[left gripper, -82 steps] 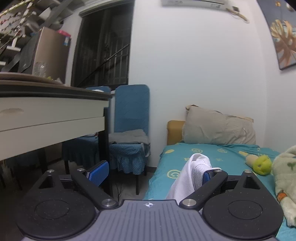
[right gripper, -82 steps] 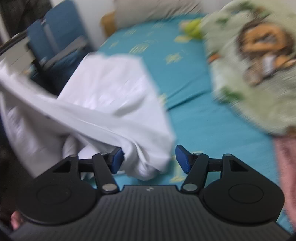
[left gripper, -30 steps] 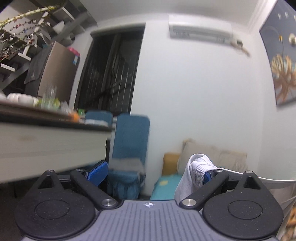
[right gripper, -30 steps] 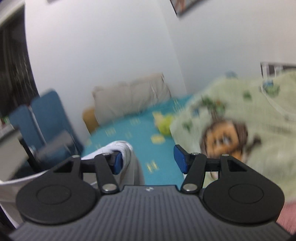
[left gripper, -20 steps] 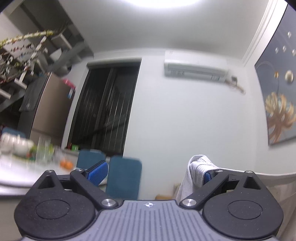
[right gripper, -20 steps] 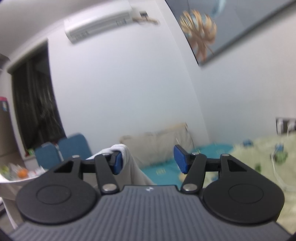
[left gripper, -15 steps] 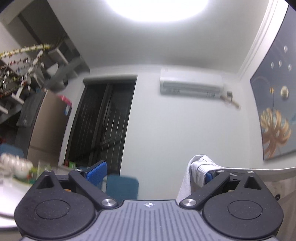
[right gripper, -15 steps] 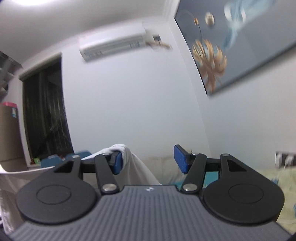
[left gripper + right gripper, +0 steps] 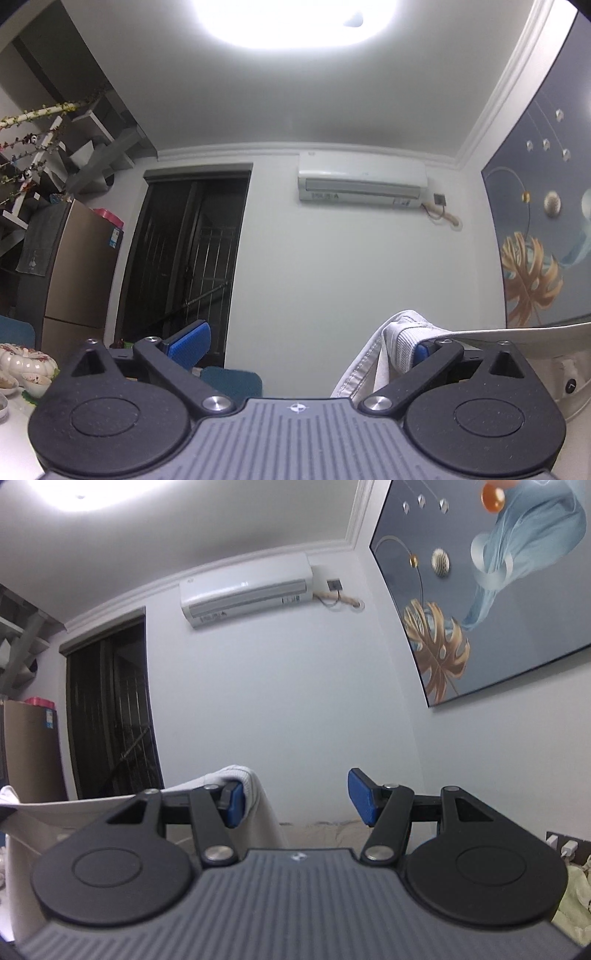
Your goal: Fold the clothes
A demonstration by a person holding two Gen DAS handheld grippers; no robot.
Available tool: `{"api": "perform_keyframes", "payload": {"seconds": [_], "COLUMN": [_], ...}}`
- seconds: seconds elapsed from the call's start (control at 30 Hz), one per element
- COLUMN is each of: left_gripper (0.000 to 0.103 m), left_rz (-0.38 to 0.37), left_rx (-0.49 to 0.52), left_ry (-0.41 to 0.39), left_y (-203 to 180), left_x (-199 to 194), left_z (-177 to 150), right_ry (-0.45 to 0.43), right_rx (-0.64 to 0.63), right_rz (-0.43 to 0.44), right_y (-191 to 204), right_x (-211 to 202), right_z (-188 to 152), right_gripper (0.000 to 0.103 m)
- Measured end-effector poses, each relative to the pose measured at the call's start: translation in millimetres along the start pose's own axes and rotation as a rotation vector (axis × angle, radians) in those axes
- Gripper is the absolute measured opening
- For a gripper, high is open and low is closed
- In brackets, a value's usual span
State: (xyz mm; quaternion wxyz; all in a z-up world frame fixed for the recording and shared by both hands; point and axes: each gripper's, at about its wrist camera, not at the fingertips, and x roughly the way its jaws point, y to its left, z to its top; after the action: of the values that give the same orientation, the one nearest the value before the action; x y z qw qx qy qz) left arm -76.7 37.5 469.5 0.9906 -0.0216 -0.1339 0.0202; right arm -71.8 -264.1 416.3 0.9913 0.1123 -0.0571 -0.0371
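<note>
**Left and right wrist views, both aimed upward.** Left tool (image 9: 303,345): jaws wide apart, clamping nothing. Right tool (image 9: 297,802): likewise wide apart. The white garment (image 9: 400,339) is not pinched. A ribbed edge is hooked over the right finger (image 9: 421,352) of the left tool and over the left finger (image 9: 235,806) of the right tool. The cloth runs as a taut band between the two tools and hangs down below them, out of view. Behind, in order of distance: a pale green blanket (image 9: 576,897) low at the right, then the wall with the dark door (image 9: 188,266), the air conditioner (image 9: 360,182) and the painting (image 9: 498,590), and the ceiling light (image 9: 295,18) overhead.

**Likely hazards.**
- The hold appears to rest on tension and drape alone. If the tools come closer together, or either tips forward, the edge may slide off a smooth pad and the garment drop in a heap.
- Uneven height between the two tools would probably skew the hanging cloth, giving a crooked crease when it is laid down.
- The lower hem cannot be seen, so it may drag or bunch on whatever lies beneath.
- Closing the jaws now would catch no cloth between them, since the fabric sits on the outer face of one finger only.
</note>
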Motion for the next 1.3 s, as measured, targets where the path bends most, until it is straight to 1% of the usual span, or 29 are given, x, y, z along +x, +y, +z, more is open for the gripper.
{"api": "perform_keyframes", "payload": {"seconds": [0.1, 0.23, 0.37, 0.5, 0.6, 0.7, 0.8, 0.87, 0.97, 1.03, 1.1, 1.13, 1.17, 1.2, 1.23, 1.3], "left_gripper": [0.103, 0.103, 0.103, 0.103, 0.103, 0.103, 0.103, 0.102, 0.100, 0.099, 0.097, 0.097, 0.096, 0.096, 0.096, 0.097], "left_rz": [0.011, 0.036, 0.046, 0.061, 0.074, 0.082, 0.071, 0.056, 0.034, 0.000, -0.053, -0.089, -0.128, -0.157, -0.172, -0.218], "left_rx": [-0.006, 0.003, 0.015, 0.025, 0.042, 0.055, 0.065, 0.074, 0.096, 0.127, 0.179, 0.201, 0.219, 0.233, 0.241, 0.225], "left_ry": [0.064, 0.153, 0.228, 0.325, 0.397, 0.467, 0.562, 0.628, 0.736, 0.810, 0.893, 0.937, 0.985, 1.019, 1.034, 1.065], "left_y": [-1.3, 0.5, 5.1, 7.4, 6.9, 4.0, 2.4, 2.6, 0.0, -1.4, -5.8, -8.2, -10.0, -11.6, -13.1, -11.9], "left_x": [39.9, 104.5, 177.2, 257.7, 316.4, 371.6, 419.4, 443.4, 465.6, 479.7, 493.0, 497.1, 500.7, 502.6, 502.0, 500.8], "left_z": [-40.2, -108.0, -183.9, -268.9, -350.0, -439.8, -534.9, -598.3, -677.6, -713.2, -739.1, -748.0, -754.5, -758.2, -757.9, -751.2], "right_ry": [0.052, 0.136, 0.225, 0.313, 0.370, 0.424, 0.493, 0.570, 0.687, 0.765, 0.844, 0.890, 0.930, 0.943, 0.956, 0.981], "right_rx": [-0.023, -0.040, -0.057, -0.067, -0.080, -0.102, -0.117, -0.115, -0.113, -0.110, -0.106, -0.093, -0.078, -0.054, -0.029, 0.020], "right_rz": [-0.016, -0.031, -0.059, -0.093, -0.112, -0.129, -0.144, -0.142, -0.140, -0.138, -0.129, -0.091, -0.056, -0.035, -0.014, 0.029], "right_y": [-3.0, -5.1, -8.1, -15.2, -22.7, -32.4, -46.4, -57.4, -73.9, -84.9, -95.0, -95.9, -96.3, -95.1, -93.9, -91.4], "right_x": [32.5, 91.8, 169.1, 259.9, 327.1, 391.6, 451.7, 474.1, 507.7, 530.1, 551.3, 556.3, 560.4, 560.6, 560.9, 561.5], "right_z": [-23.0, -73.5, -134.5, -199.2, -254.0, -322.1, -393.4, -435.6, -499.0, -541.2, -580.7, -586.1, -590.0, -586.7, -583.4, -576.9], "right_gripper": [0.060, 0.060, 0.060, 0.060, 0.060, 0.060, 0.059, 0.058, 0.059, 0.059, 0.059, 0.060, 0.068, 0.076, 0.078, 0.079]}}
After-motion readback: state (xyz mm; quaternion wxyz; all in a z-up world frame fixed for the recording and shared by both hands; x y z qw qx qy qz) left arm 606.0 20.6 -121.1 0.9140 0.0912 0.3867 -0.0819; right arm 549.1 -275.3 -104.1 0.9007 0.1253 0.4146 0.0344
